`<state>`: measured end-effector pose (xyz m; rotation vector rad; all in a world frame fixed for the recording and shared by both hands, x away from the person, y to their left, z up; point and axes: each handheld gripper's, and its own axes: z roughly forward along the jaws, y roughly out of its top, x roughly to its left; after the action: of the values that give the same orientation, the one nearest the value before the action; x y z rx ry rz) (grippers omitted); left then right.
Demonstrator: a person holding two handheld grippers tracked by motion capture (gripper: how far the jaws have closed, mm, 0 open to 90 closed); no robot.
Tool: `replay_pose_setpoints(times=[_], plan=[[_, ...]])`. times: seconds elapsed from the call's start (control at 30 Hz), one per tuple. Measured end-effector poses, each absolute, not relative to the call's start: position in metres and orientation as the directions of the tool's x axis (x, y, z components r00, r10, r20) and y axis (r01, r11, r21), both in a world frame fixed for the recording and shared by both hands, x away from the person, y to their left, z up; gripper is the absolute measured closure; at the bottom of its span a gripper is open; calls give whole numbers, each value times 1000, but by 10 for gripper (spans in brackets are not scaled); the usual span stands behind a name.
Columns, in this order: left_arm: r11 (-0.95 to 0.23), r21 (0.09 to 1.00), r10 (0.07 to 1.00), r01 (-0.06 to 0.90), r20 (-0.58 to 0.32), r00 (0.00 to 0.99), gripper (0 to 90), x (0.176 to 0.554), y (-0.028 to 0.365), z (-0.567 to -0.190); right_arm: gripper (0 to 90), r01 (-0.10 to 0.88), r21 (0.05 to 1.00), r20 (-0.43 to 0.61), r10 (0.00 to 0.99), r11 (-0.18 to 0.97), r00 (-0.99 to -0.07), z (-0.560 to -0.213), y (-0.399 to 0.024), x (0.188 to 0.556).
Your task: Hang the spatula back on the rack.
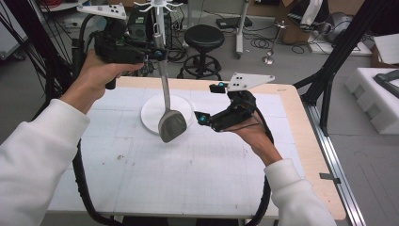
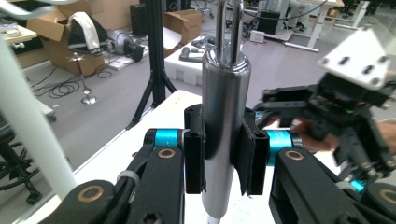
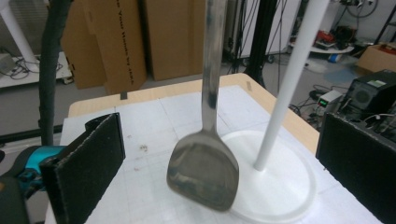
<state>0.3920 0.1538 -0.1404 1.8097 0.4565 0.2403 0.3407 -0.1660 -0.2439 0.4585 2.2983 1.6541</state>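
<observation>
A metal spatula [image 1: 171, 126] hangs blade-down above the table, just in front of the round base of a white stand [image 1: 151, 112]. My left gripper [image 1: 157, 54] is shut on the top of the spatula's handle [image 2: 224, 116], its pads pressed on both sides. My right gripper [image 1: 210, 102] is open beside the blade, to its right and apart from it. In the right gripper view the blade [image 3: 203, 172] hangs between the two wide-apart jaws of that gripper [image 3: 224, 163], with the stand's pole [image 3: 289, 79] and base [image 3: 285, 196] behind it.
The white gridded table [image 1: 188, 179] has a wooden rim. The stand's hooked top [image 1: 160, 5] rises at the back, close to my left gripper. A black stool [image 1: 203, 37] and cables lie beyond the far edge. White foam blocks [image 1: 376, 99] sit off to the right.
</observation>
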Motion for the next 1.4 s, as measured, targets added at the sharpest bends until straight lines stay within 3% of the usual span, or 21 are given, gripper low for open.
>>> replay_pose_setpoints(times=[0.7,1.4], plan=[[-237,950,485,203,-66,872,751,430,153,-141,0,103,959,-37,478,264,-878,-256,-227,326],[-244,943,546,225,-58,836,751,447,152,-138,0,93,968,-29,470,233,-882,-264,-240,322]])
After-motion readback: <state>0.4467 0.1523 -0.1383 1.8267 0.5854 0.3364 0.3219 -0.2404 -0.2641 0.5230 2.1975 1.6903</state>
